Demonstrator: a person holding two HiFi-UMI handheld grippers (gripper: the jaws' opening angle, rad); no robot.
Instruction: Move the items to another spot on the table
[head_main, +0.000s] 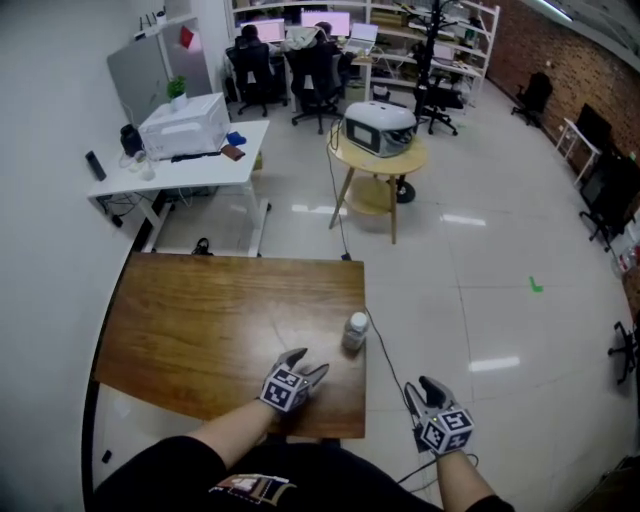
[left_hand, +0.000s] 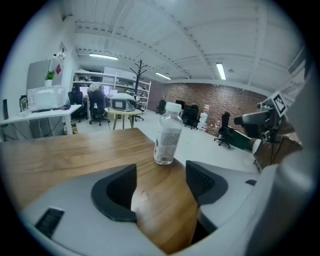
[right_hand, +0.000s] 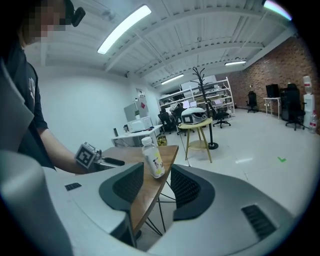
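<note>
While my left gripper (head_main: 308, 362) hangs over the near edge of the wooden table (head_main: 180, 320), its jaws are spread with nothing in them. My right gripper (head_main: 420, 388) is off the table's right side, jaws apart too. The bottle (head_main: 355, 331) stands upright just ahead, right at the right edge. Lots of open wood stretches left and back.

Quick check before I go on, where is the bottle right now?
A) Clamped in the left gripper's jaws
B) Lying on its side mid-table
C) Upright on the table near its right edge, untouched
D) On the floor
C: the bottle stands upright by the right edge of the wooden table, just ahead of the left gripper, whose jaws are apart with nothing between them.
</note>
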